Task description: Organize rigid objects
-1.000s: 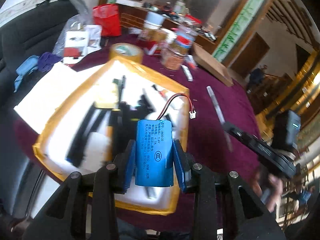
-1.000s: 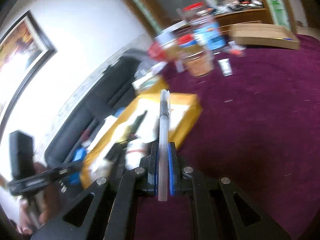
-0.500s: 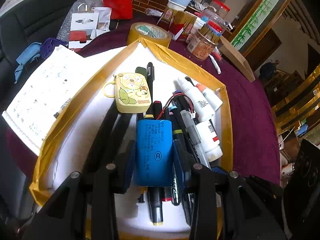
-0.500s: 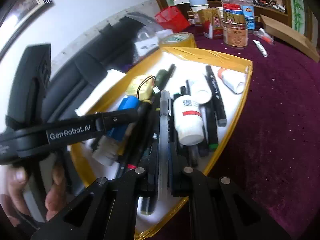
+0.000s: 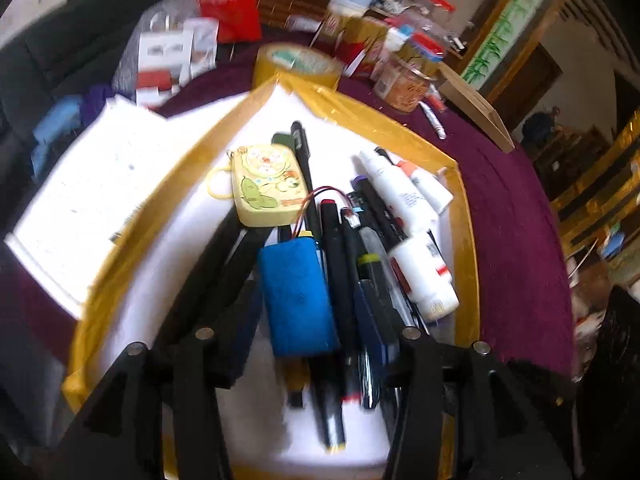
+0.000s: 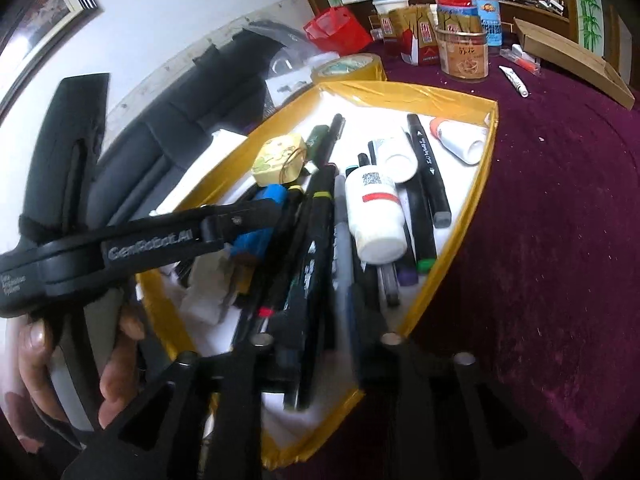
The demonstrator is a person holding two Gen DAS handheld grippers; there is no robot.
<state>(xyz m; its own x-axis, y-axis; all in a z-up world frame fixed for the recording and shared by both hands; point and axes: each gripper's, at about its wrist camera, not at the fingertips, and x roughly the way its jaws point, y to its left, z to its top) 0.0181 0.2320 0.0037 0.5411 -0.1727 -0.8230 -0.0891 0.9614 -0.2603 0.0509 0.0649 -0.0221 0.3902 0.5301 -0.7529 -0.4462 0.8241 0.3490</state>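
Note:
A yellow-rimmed white tray (image 5: 466, 240) (image 6: 486, 168) holds many pens, markers, white bottles and a yellow cartoon case (image 5: 266, 184). My left gripper (image 5: 308, 336) is open over the tray, and the blue battery pack (image 5: 298, 296) with red wires lies loose between its jaws among the pens; it also shows in the right wrist view (image 6: 260, 220). My right gripper (image 6: 324, 344) is open low over the tray's near end. The clear grey pen (image 6: 342, 248) lies in the pile just ahead of it. The left gripper's body (image 6: 152, 244) crosses the right wrist view.
A tape roll (image 5: 298, 62), jars (image 6: 464, 48), a red bag (image 5: 230, 6), a cardboard box (image 6: 576, 60) and a small tube (image 6: 514, 80) stand on the maroon cloth behind the tray. White papers (image 5: 80, 200) lie left of it. Maroon tabletop (image 6: 560, 240) stretches to the right.
Both grippers have opened. The battery pack now lies in the tray, released by the left gripper. The clear pen has left the right gripper and lies among the pens.

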